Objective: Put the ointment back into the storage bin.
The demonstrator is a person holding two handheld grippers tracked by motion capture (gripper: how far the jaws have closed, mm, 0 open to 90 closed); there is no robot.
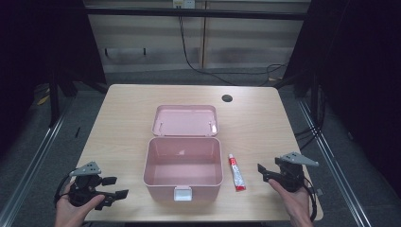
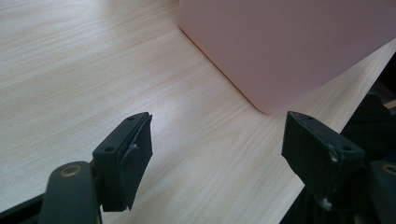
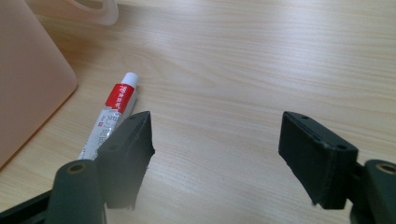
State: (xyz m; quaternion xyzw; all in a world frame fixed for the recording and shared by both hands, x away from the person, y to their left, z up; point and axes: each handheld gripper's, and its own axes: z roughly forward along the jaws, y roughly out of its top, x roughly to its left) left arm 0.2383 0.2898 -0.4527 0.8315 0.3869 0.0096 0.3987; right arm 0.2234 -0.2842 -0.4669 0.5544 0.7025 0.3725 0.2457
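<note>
While the right gripper stands wide and empty, the tube lies just left of it.

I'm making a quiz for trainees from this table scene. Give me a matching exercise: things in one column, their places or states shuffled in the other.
1. pink box
2. tube
3. round hole
4. right gripper

A. jaws open, nothing between them
B. lid open, nothing inside
C. lying flat to the right of the box
D. near the table's far edge

Pairs: 1-B, 2-C, 3-D, 4-A
</note>
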